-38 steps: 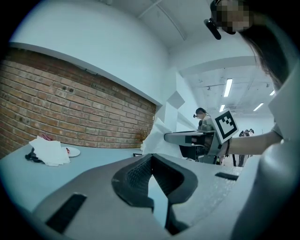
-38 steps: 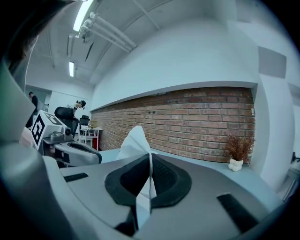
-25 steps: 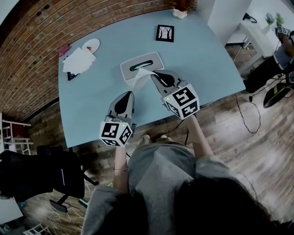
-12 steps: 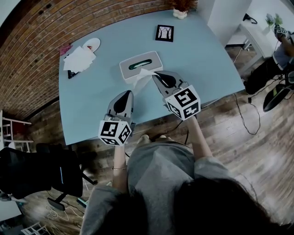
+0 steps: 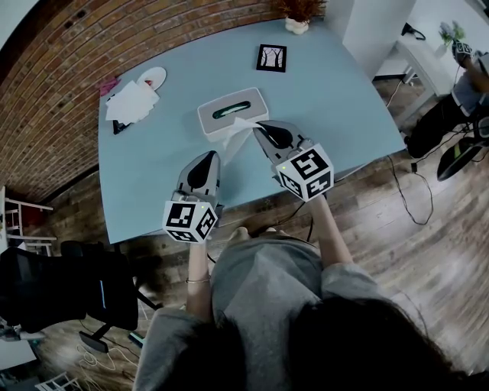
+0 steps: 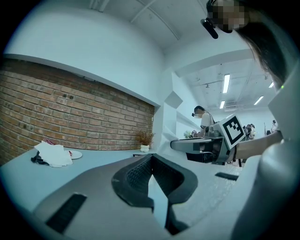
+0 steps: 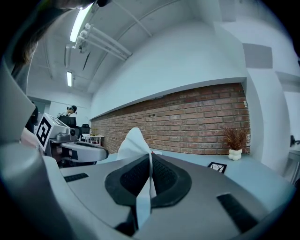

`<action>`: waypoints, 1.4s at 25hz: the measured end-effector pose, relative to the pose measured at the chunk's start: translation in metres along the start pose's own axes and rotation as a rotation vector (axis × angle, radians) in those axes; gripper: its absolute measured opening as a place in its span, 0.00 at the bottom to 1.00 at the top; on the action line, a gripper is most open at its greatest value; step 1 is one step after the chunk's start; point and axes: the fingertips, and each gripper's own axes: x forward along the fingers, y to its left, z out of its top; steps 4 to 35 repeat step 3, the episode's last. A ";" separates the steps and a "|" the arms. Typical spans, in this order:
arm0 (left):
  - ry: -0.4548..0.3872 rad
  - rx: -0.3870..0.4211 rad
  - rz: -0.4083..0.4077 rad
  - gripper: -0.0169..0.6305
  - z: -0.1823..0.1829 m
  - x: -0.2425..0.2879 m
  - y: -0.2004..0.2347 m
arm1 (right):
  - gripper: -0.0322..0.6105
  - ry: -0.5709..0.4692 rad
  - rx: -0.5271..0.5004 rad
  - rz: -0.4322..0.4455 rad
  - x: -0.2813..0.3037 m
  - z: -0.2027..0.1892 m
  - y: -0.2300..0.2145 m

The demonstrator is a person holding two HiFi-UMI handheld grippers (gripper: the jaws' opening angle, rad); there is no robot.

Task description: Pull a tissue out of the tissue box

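Near end of tissue (image 5: pixel 238 134) hidden inside right gripper (image 5: pixel 259 127) — framed picture (image 5: pixel 273 57) motif too small.

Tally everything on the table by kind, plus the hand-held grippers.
tissue box: 1
gripped tissue: 1
tissue pile: 1
plate: 1
framed picture: 1
potted plant: 1
dark item: 1
pink item: 1
hand-held grippers, left and right: 2
Total: 10

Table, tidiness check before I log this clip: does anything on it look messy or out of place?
Yes: a loose heap of white tissues lies at the far left corner of the table, overlapping a dark object beside a small plate. The tissue box sits flat, one tissue pinched by the right gripper.
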 end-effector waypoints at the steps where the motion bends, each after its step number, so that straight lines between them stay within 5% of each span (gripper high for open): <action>1: 0.000 0.000 0.001 0.03 0.000 -0.001 0.000 | 0.05 0.000 0.002 0.001 0.000 -0.001 0.000; 35: 0.002 0.000 0.003 0.03 -0.001 -0.002 0.001 | 0.05 0.001 0.003 0.001 -0.001 -0.002 0.001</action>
